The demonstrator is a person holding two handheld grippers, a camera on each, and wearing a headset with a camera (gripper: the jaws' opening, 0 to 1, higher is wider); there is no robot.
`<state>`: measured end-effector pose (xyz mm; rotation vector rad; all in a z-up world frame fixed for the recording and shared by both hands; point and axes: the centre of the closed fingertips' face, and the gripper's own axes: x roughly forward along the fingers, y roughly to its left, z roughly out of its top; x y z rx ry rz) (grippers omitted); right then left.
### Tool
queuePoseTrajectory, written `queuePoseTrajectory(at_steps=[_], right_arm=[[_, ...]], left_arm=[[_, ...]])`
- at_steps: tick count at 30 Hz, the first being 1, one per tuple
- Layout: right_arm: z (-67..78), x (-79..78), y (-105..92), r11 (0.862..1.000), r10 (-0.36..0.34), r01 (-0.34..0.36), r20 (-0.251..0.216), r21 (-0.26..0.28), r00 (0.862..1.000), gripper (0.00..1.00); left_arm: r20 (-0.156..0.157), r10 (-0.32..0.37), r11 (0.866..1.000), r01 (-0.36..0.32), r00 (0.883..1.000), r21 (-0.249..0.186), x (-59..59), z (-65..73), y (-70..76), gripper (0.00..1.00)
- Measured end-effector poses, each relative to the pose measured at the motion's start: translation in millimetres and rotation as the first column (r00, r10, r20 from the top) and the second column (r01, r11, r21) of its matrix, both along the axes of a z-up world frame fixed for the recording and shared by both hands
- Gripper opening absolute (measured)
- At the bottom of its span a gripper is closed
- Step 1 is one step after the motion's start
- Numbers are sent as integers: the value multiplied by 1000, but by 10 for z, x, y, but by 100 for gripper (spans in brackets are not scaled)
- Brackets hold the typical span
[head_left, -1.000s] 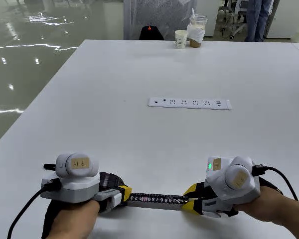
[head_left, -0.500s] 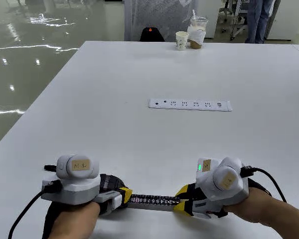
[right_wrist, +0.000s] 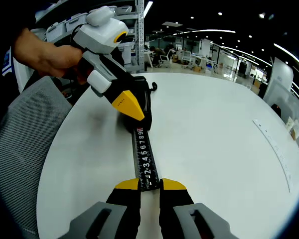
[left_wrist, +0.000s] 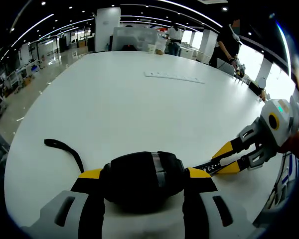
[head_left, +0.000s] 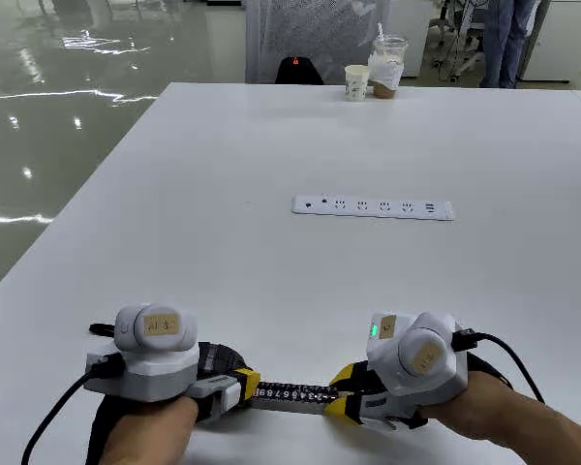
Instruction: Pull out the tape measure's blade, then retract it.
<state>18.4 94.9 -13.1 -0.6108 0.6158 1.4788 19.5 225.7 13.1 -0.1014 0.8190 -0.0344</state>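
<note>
The black tape measure case (left_wrist: 142, 179) sits clamped between my left gripper's (left_wrist: 144, 174) yellow-tipped jaws; in the head view the case (head_left: 216, 361) is at the near table edge with the left gripper (head_left: 240, 383) shut on it. A short length of black numbered blade (head_left: 292, 393) runs right to my right gripper (head_left: 341, 392), which is shut on the blade's end. In the right gripper view the blade (right_wrist: 143, 159) leads from my right gripper (right_wrist: 149, 185) up to the case (right_wrist: 139, 107). A black wrist strap (left_wrist: 65, 149) trails from the case.
A white power strip (head_left: 373, 206) lies mid-table. Two paper cups (head_left: 356, 81) and a plastic drink cup (head_left: 387, 64) stand at the far edge, by a dark chair (head_left: 295, 70). A grey mesh chair back (right_wrist: 25, 159) is close by my right gripper.
My right gripper has moved left toward the case with the blade end in it, so less blade shows now. The left gripper and case have stayed put.
</note>
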Motion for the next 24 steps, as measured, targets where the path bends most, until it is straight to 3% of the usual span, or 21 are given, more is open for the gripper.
queuePoseTrajectory(at_steps=[24], right_arm=[[3, -29, 296, 1000, 13, -13, 6, 26, 1000, 10]], left_arm=[[-2, 4, 1000, -4, 1000, -6, 0, 2, 4, 58]])
